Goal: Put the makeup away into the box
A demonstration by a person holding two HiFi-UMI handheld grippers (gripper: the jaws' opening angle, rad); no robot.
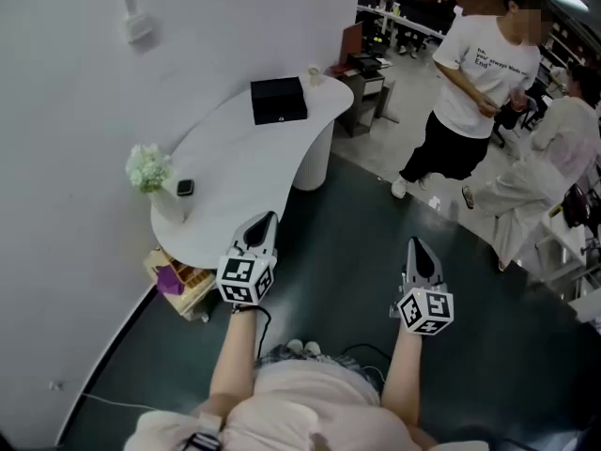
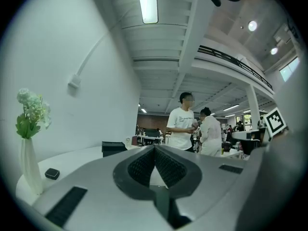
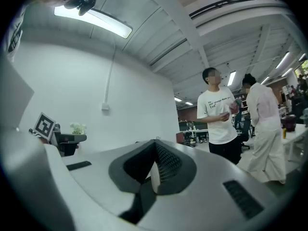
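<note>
Both grippers are held level over the dark floor (image 1: pixel 338 252), side by side and well apart. The left gripper (image 1: pixel 266 218) has its jaws pressed together with nothing between them, which its own view shows plainly, the ribbed pads (image 2: pixel 144 165) meeting at the tip. The right gripper (image 1: pixel 414 243) is the same: jaws together and empty, its tip aimed toward 12 o'clock. The white curved table (image 1: pixel 235 158) lies at about 11 o'clock from the left gripper, whose tip sits just over the table's near edge in the head view. The black box (image 1: pixel 278 100) stands closed at the table's far end, near 12 o'clock, with a small cup (image 1: pixel 314 75) just beyond it at 1 o'clock. At the table's 9 o'clock edge is a white vase (image 1: pixel 150 172) of pale flowers, and just beside it, at its 3 o'clock, lies a small dark case (image 1: pixel 185 187) (too small to tell whether it is the makeup). It lies flat on the tabletop, well apart from the box and from both grippers. Under the near end of the table a wooden basket (image 1: pixel 183 285) holds something purple. At 2 o'clock stand two people, one in a white T-shirt (image 1: pixel 474 83) and one in a white coat (image 1: pixel 545 172), facing each other.
</note>
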